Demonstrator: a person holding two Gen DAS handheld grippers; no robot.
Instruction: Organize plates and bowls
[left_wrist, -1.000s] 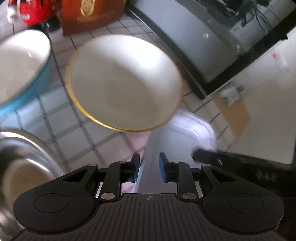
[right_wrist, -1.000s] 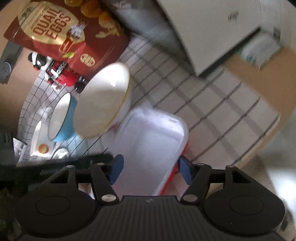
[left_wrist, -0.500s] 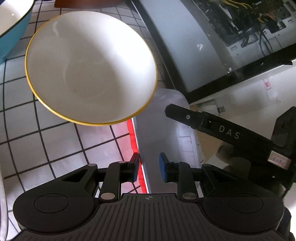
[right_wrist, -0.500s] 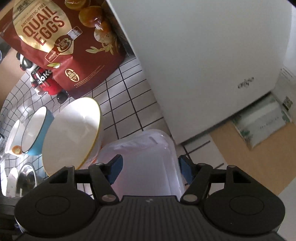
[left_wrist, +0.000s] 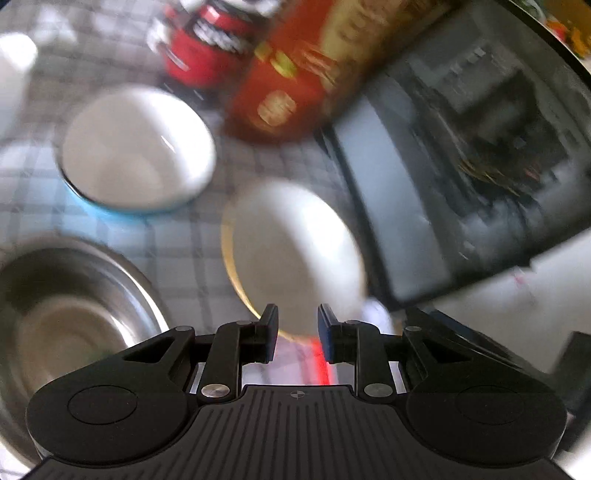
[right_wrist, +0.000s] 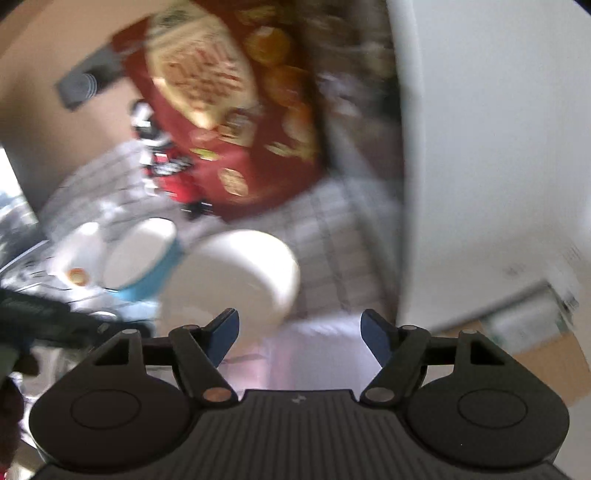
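And here we are in a home kitchen, folks, or a corner set up as one. The counter (left_wrist: 177, 236) wears a white cloth gridded like tile. Ahead and left of the left hand-held gripper (left_wrist: 297, 325) sits a blue bowl with a white inside (left_wrist: 138, 151); nearer on the left, a steel bowl (left_wrist: 70, 317); dead ahead, a white bowl with a gold rim (left_wrist: 295, 251). Beyond them stands a big red snack bag (left_wrist: 295, 74) beside a red toy figure (left_wrist: 207, 48). Off to the right, oddly, a glass-sided computer case (left_wrist: 480, 147). Everything is blurred.
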